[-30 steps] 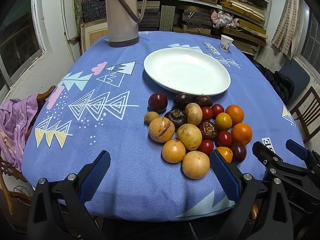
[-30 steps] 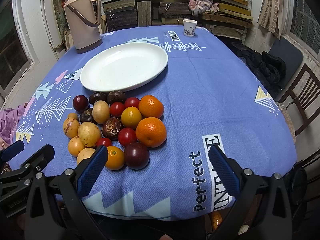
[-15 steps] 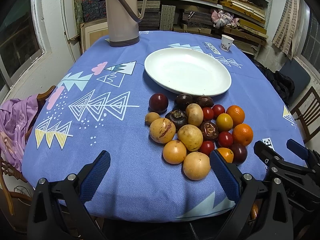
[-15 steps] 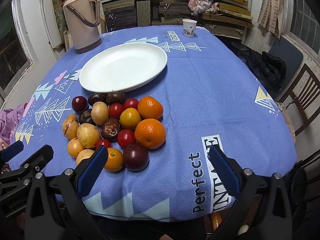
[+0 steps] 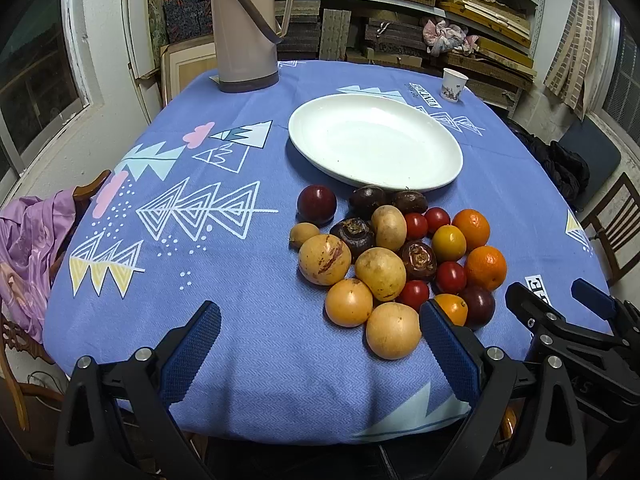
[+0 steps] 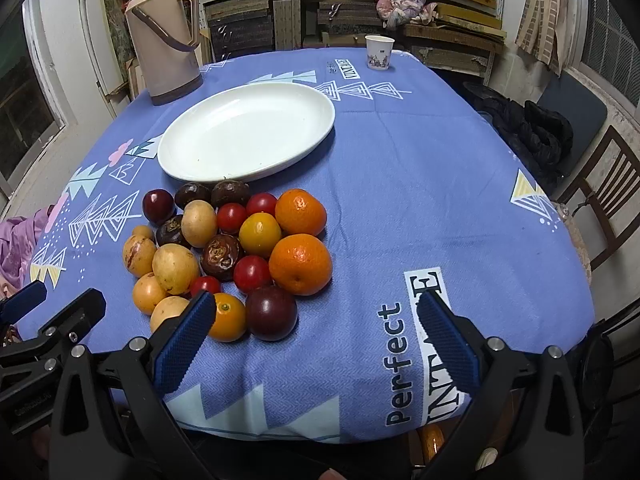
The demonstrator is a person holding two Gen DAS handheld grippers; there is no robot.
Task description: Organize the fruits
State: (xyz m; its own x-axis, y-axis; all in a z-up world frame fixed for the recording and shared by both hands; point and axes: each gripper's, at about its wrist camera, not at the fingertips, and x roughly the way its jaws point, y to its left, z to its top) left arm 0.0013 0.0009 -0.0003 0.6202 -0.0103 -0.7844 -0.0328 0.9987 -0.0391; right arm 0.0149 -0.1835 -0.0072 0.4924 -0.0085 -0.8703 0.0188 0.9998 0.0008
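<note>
Both the left gripper (image 5: 320, 344) and right gripper (image 6: 316, 332) hover spread wide at the near table edge (image 5: 280, 428) before the fruit pile (image 5: 396, 256)

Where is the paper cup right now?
In both wrist views the paper cup stands at the table's far right edge, beyond the white plate, across from the thermos.

Glossy plate (image 5: 440, 168), woven cloth tblcloth (image 5: 248, 320)
</note>
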